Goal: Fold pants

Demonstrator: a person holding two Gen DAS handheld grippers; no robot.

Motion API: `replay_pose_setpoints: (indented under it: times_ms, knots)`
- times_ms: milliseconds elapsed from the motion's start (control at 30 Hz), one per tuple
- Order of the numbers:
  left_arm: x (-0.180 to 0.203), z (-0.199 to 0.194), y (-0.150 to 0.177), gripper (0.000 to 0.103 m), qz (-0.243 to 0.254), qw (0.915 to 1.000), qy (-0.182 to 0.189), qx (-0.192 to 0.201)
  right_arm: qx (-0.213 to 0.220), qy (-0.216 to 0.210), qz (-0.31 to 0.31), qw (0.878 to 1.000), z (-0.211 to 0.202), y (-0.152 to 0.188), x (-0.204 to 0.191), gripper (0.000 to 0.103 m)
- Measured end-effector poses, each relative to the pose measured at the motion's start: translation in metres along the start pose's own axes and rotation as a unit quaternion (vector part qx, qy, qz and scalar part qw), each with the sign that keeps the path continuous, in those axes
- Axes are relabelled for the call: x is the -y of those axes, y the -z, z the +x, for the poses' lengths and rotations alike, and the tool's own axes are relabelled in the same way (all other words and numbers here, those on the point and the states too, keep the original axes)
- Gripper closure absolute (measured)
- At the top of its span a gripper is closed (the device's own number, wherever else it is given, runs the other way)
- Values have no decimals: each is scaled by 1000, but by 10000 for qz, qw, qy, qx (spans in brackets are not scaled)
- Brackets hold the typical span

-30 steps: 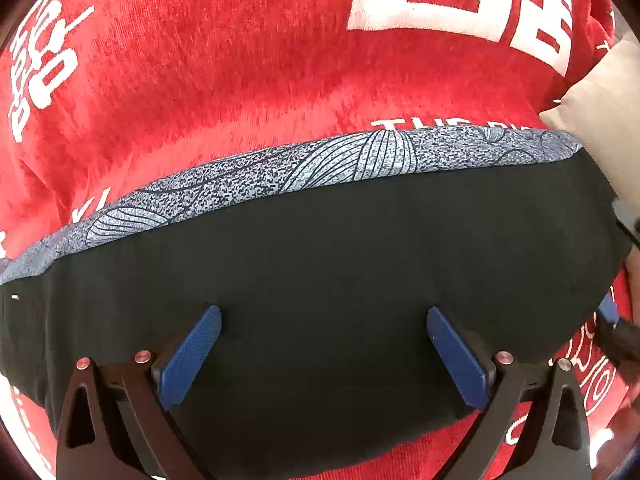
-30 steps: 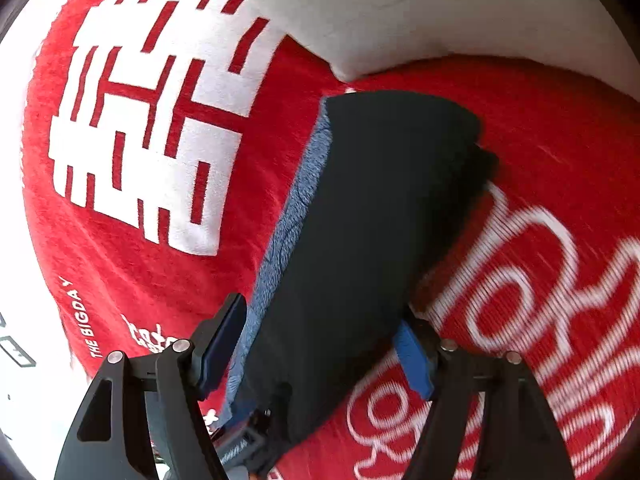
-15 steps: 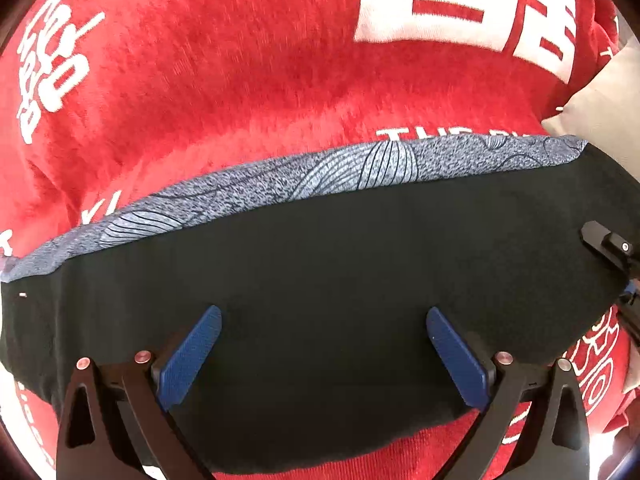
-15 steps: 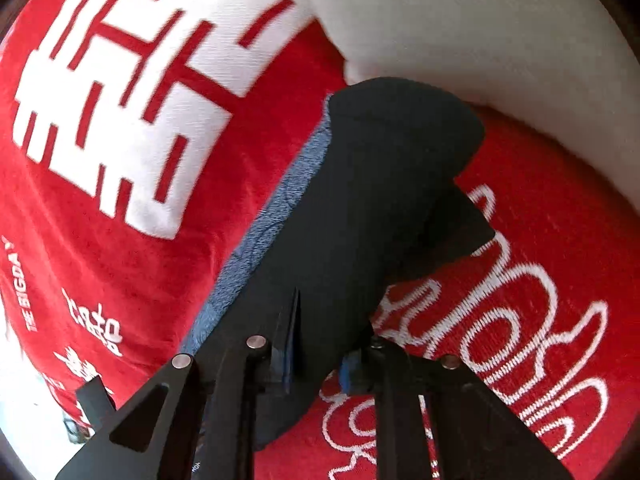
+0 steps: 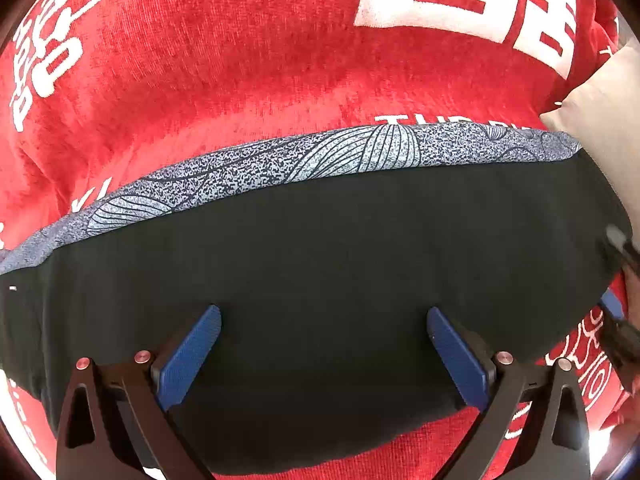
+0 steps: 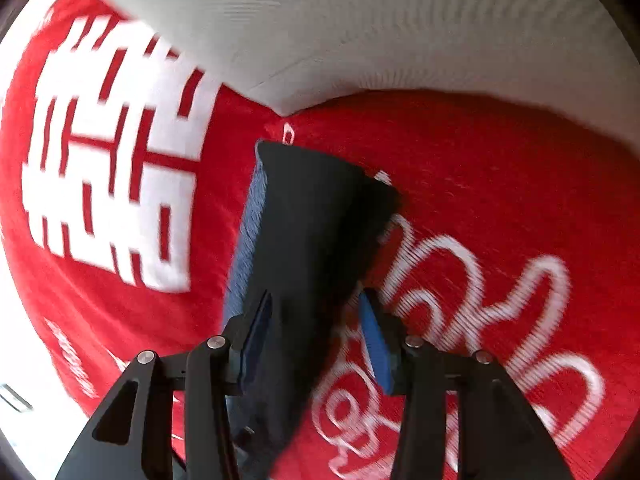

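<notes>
The black pants (image 5: 320,264) lie folded lengthwise on a red blanket, with a blue-grey patterned band (image 5: 304,160) along the far edge. My left gripper (image 5: 324,340) hovers open over the near edge of the pants, touching nothing. In the right wrist view the pants (image 6: 312,216) run away from me as a narrow black strip. My right gripper (image 6: 316,328) stands half open around the near end of the pants, its blue pads (image 6: 374,344) on either side of the cloth. It shows at the far right of the left wrist view (image 5: 616,312).
The red blanket (image 5: 240,80) with large white lettering covers the whole surface. A white pillow (image 6: 400,32) lies just past the far end of the pants, also at the right edge of the left wrist view (image 5: 600,104).
My right gripper was shut on the end of the pants half a second ago and has since opened partway. The left gripper has held still, open.
</notes>
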State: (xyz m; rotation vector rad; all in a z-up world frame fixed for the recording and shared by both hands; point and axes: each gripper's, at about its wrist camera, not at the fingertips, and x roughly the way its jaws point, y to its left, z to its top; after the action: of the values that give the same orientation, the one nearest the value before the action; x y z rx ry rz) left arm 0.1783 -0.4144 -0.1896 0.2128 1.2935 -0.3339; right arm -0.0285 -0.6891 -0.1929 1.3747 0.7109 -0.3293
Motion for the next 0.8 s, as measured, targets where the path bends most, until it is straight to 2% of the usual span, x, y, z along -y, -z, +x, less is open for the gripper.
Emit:
replay_pose_setpoints:
  times_ms: [100, 167, 200, 267, 333, 367, 433, 467, 533, 600, 800]
  knots:
    - [9, -6, 6, 0, -44, 10000, -60, -11, 45, -35, -144, 9999, 15, -8, -10, 53]
    - [11, -18, 8, 0, -78, 9998, -172, 92, -121, 116, -274, 9995, 22, -11, -19, 67]
    - [12, -25, 7, 0, -79, 9997, -125, 215, -221, 247, -304, 9990, 24, -12, -22, 82]
    - [18, -38, 6, 0, -12, 9990, -22, 441, -293, 416, -460, 9976, 22, -14, -28, 85]
    - [28, -42, 6, 0, 173, 9985, -17, 521, -277, 582, -918, 9937, 15, -12, -42, 89]
    - [32, -38, 7, 0, 268, 9986, -67, 449, -249, 666, -1139, 9909, 14, -9, -49, 89]
    - [39, -11, 13, 0, 307, 9995, -62, -9, -146, 795, -1658, 9828, 9, -2, -69, 89]
    - [35, -11, 18, 0, 96, 9996, 33, 249, -151, 827, -1878, 9786, 9, 3, -79, 90]
    - [36, -13, 20, 0, 143, 9992, -15, 375, -50, 939, -2477, 9643, 6, 15, -102, 90]
    - [35, -13, 19, 0, 93, 9994, 31, 340, -21, 976, -3013, 9485, 4, 28, -123, 90]
    - [34, -14, 20, 0, 226, 9986, 127, 459, -87, 1097, -4462, 8882, 11, 80, -178, 90]
